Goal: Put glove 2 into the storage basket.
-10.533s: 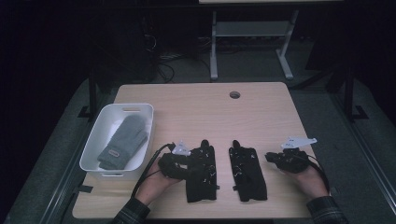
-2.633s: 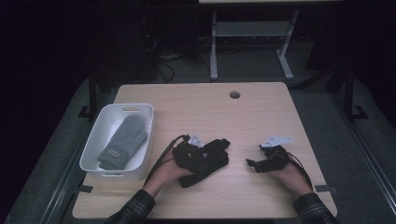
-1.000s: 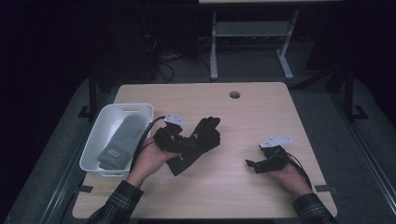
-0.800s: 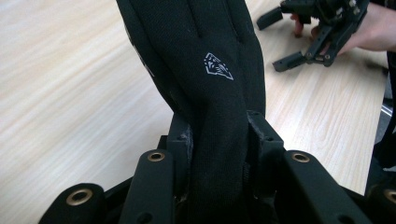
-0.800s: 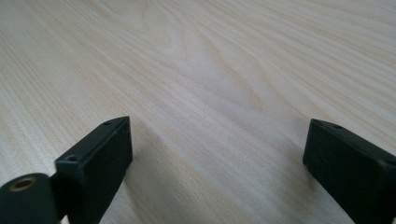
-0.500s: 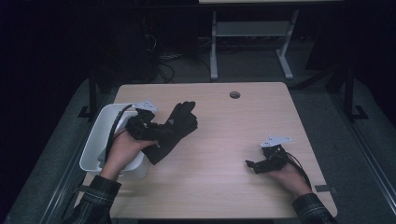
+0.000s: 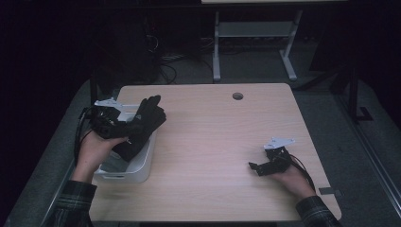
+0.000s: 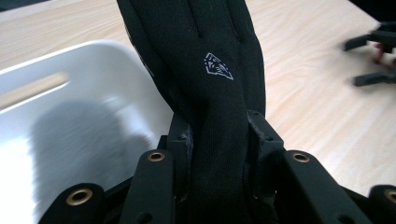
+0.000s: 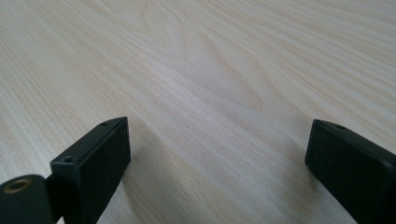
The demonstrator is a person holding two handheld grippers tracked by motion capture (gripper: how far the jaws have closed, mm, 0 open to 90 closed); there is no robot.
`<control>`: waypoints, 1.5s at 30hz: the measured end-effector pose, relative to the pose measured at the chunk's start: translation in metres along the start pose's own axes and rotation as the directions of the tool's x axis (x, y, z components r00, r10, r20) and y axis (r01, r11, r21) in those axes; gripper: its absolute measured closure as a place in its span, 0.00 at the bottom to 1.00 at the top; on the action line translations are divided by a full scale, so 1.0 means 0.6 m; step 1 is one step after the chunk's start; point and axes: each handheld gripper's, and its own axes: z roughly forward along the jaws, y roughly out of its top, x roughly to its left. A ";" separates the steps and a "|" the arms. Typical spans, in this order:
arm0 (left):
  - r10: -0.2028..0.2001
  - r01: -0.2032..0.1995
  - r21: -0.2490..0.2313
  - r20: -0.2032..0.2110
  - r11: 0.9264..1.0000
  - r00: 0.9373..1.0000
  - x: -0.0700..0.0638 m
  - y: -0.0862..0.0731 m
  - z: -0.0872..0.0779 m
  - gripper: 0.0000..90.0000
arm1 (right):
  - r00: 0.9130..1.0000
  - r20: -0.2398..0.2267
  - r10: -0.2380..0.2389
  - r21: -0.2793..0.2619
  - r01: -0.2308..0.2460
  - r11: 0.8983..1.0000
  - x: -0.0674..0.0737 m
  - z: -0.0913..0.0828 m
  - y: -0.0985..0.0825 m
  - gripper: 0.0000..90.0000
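Note:
A pair of black gloves hangs from my left gripper, which is shut on them above the white bin at the table's left edge. In the left gripper view the glove, with a small white logo, is pinched between the pads of the left gripper, and the bin lies below. My right gripper rests near the table's front right. Its jaws have just been opening, and in the right gripper view the gripper has only bare wood between them.
Something grey lies inside the bin. A round cable hole sits near the table's far edge. Beyond the table stand a metal frame's legs and floor cables. The right gripper shows far off in the left gripper view.
My left gripper has carried the black gloves leftward and a little up, from the table's middle to above the bin. The right hand has stayed in place.

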 end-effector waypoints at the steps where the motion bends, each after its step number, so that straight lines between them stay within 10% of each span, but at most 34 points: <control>1: -0.007 0.007 0.007 -0.010 1.000 1.000 0.009 -0.004 -0.003 0.74 | 1.000 0.000 0.000 0.000 0.000 1.000 0.000 0.000 0.000 0.07; 17: -0.123 0.132 0.098 -0.087 0.986 0.989 0.090 -0.075 0.033 0.72 | 1.000 0.000 0.000 0.000 0.000 1.000 0.000 0.000 0.000 0.07; 22: -0.125 0.142 0.108 -0.147 0.984 0.981 0.095 -0.079 0.039 0.53 | 1.000 0.000 0.000 0.000 0.000 1.000 0.000 0.000 0.000 0.07; 29: -0.114 0.131 0.077 -0.190 0.988 0.975 0.093 -0.076 0.037 0.25 | 1.000 0.000 0.001 0.000 -0.001 1.000 0.000 0.000 0.000 0.07; 45: -0.042 0.039 -0.031 -0.116 0.999 0.992 0.022 -0.029 0.030 0.21 | 1.000 -0.001 0.000 0.000 0.000 1.000 0.000 0.000 0.000 0.07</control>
